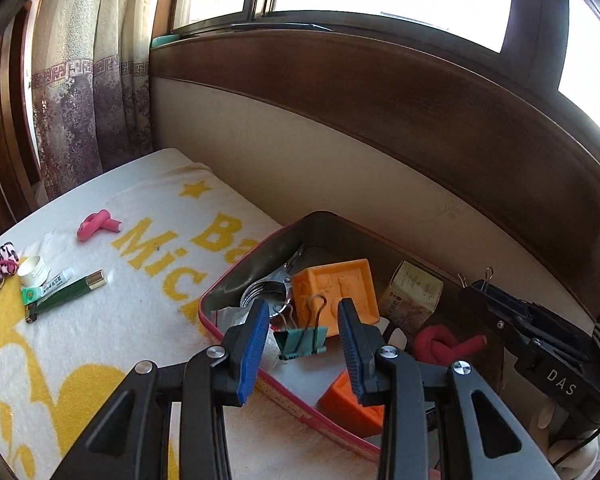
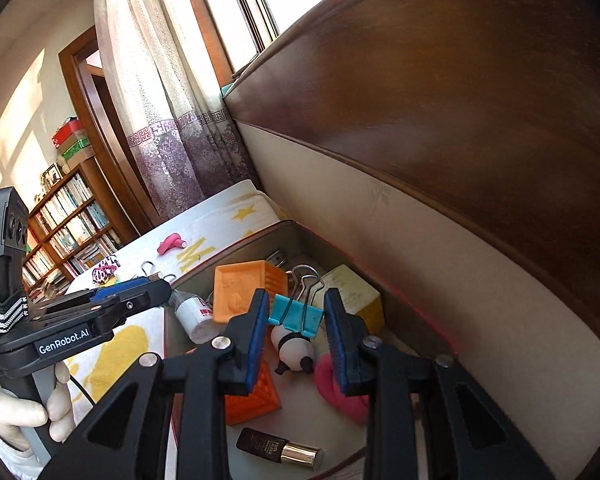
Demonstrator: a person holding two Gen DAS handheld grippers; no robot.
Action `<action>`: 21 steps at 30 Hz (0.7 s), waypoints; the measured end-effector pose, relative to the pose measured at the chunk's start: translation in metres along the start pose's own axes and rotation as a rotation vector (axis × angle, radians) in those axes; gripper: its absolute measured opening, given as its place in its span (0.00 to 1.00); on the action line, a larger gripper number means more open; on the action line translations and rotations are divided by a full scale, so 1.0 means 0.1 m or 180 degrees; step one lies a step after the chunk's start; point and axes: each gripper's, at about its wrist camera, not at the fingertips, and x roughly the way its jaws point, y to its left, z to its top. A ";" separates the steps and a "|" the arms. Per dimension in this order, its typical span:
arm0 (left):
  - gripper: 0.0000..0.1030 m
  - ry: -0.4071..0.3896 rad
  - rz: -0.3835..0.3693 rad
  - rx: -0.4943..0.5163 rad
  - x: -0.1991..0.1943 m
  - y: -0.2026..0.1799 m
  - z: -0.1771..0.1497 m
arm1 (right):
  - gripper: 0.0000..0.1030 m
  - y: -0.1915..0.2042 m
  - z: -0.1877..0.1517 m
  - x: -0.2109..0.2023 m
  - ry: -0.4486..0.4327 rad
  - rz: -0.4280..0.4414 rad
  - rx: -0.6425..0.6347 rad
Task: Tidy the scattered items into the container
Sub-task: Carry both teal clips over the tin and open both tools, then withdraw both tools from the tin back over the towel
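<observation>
Close in, the right gripper [image 2: 297, 298] is clenched on a blue-green binder clip [image 2: 296, 316]: both blue pads press on the clip's sides, and its wire handles stick up and away past the fingertips. It hangs over the open container [image 1: 240, 260], above a small panda figure [image 2: 294, 350].

The left gripper [image 1: 304, 306] has a teal binder clip [image 1: 300, 340] between its fingers, tilted, with its handles pointing up. The clip sits close against the left pad and a sliver of gap shows at the right pad, so I cannot tell whether it is gripped or loose. It is over the container's near left corner.

Inside the container lie an orange block [image 1: 336, 292], a second orange block [image 1: 352, 404] at the near wall, a yellow box [image 1: 412, 300], a red twisted roller [image 1: 444, 344], a white bottle [image 2: 192, 316] and a dark bottle with a gold cap [image 2: 280, 448].

The container stands on a white and yellow towel [image 1: 100, 340], against the headboard [image 1: 380, 100]. Out toward the towel's far left edge are a pink roller [image 1: 98, 224], a leopard-print hair tie [image 1: 0, 266], a white jar [image 1: 34, 270], a small tube [image 1: 58, 280] and a green tube [image 1: 70, 294].
</observation>
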 end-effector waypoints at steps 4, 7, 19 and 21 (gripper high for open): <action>0.55 -0.0014 -0.0022 -0.0074 0.02 0.04 0.00 | 0.31 -0.04 -0.01 0.04 0.0038 -0.0045 0.0041; 0.55 -0.0043 0.0023 -0.0208 -0.01 0.15 0.00 | 0.31 -0.06 -0.01 0.05 0.0053 -0.0069 0.0056; 0.55 -0.0076 0.0152 -0.0448 -0.12 0.48 -0.07 | 0.33 0.06 0.01 0.03 0.0027 -0.0078 0.0048; 0.55 -0.0069 0.0188 -0.0489 -0.15 0.53 -0.11 | 0.33 0.12 0.01 0.02 0.0021 -0.0057 0.0020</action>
